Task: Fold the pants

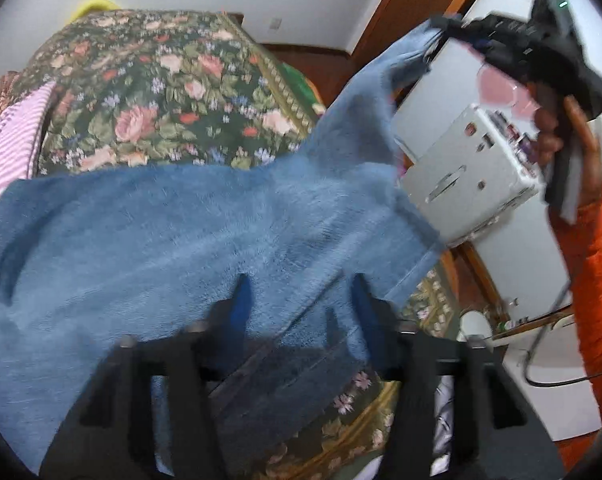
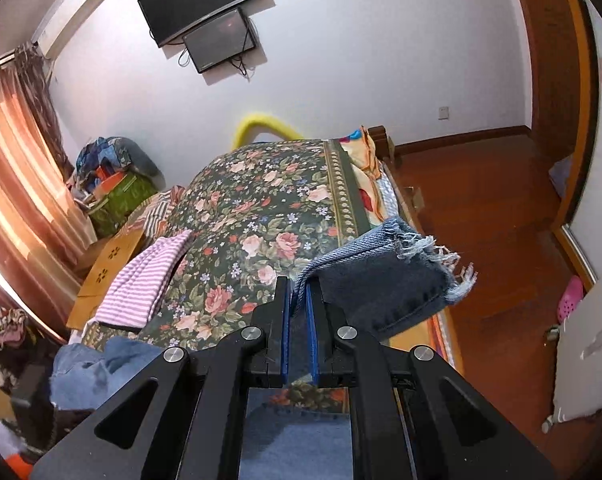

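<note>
Blue denim pants point(image 1: 181, 232) are spread over the floral bedspread point(image 1: 141, 100), with one leg rising to the upper right. In the left wrist view my right gripper point(image 1: 441, 30) holds the end of that raised leg, a hand and an orange sleeve point(image 1: 597, 260) behind it. My left gripper point(image 1: 301, 296) hovers over the near part of the pants; its jaws stand apart with flat denim between them, and no pad visibly presses on it. In the right wrist view my right gripper point(image 2: 299, 292) is shut on the frayed hem of the pants point(image 2: 381, 280), which folds over to the right above the bed point(image 2: 261, 200).
A pink striped garment point(image 2: 141, 284) lies on the bed's left side, and a heap of blue clothing point(image 2: 89, 372) sits below it. The wooden floor point(image 2: 481, 220) runs along the bed's right edge. A white appliance point(image 1: 469, 172) stands close to the right gripper.
</note>
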Demonstrator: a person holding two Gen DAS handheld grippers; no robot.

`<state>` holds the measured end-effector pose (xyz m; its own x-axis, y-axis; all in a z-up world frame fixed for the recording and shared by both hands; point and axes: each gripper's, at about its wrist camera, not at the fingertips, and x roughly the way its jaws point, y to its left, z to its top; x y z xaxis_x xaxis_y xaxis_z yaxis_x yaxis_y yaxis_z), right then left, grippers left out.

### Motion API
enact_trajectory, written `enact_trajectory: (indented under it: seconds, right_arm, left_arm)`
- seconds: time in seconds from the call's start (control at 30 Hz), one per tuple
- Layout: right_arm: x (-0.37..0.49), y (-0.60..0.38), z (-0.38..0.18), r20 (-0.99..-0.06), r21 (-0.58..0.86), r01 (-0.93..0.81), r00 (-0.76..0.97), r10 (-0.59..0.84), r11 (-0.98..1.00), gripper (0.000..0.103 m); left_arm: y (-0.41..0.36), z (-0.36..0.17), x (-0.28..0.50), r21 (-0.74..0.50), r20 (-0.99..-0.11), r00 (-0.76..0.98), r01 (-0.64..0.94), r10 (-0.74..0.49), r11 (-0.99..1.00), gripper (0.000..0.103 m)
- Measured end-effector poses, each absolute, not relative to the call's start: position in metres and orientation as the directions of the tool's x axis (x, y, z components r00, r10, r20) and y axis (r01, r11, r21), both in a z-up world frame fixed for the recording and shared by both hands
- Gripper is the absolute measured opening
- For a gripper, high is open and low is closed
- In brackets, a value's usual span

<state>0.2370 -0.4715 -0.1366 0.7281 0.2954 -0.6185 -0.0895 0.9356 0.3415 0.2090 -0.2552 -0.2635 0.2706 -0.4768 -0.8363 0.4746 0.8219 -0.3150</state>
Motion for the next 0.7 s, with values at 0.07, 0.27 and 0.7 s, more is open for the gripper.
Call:
enact_trajectory:
  seconds: [0.07,0.27,0.7]
  right_arm:
    - [0.234,-0.474,-0.136,-0.613,0.347,-0.093,0.730,0.301,0.933,0.006]
    - [0.224,-0.487,-0.128,-0.580,0.357,-0.101,0.755,0.305,0.929,0.005]
    - [0.206,-0.525,-0.188,-0.704,0.314,0.027,0.678,0.213,0.949,0.006]
  left_arm:
    - [-0.260,-0.271,0.211,-0.316,-0.843,0.260,0.468,-0.471,0.825,0.021]
    - [-0.263,-0.262,0.207,-0.300,-0.825,0.298,0.488,-0.480,0.819,0.005]
    - [-0.278,-0.256,0.188,-0.259,-0.826,0.280,0.581,-0.488,0.772,0.003]
